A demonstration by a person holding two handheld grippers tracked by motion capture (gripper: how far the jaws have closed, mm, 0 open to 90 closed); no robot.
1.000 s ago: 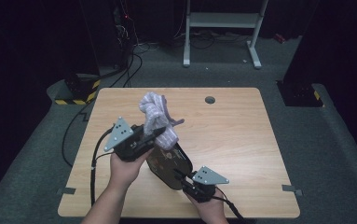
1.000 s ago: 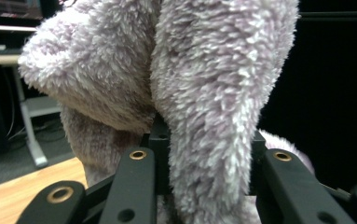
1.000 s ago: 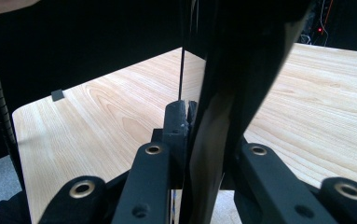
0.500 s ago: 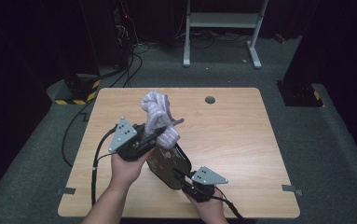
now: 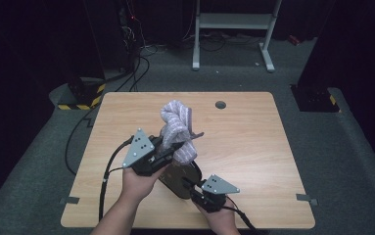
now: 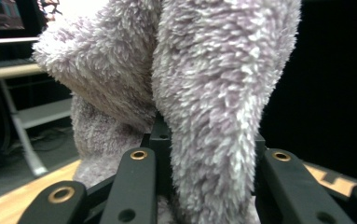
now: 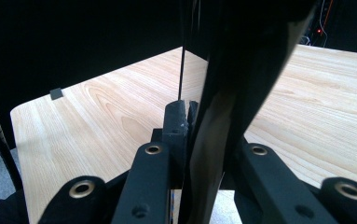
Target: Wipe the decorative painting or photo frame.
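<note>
A fluffy lilac-grey striped cloth (image 5: 177, 125) hangs bunched above the middle of the wooden table (image 5: 253, 147). My left gripper (image 5: 173, 149) is shut on its lower part, and in the left gripper view the cloth (image 6: 213, 93) rises thickly from between the left gripper (image 6: 209, 144) jaws. A dark brown flat object (image 5: 177, 178) stands on edge near the table's front, just below the cloth. My right gripper (image 5: 191, 185) is shut on its edge. In the right gripper view it is a glossy dark sheet (image 7: 241, 70) pinched in the right gripper (image 7: 204, 135).
A round cable hole (image 5: 220, 104) sits near the table's far edge. Behind the table stand a white metal frame (image 5: 234, 22) and a yellow-black striped base (image 5: 80, 98) with cables on the floor. The table's right half is bare wood.
My left gripper and the cloth have shifted slightly to the right, closer to the dark object. The right gripper has stayed put.
</note>
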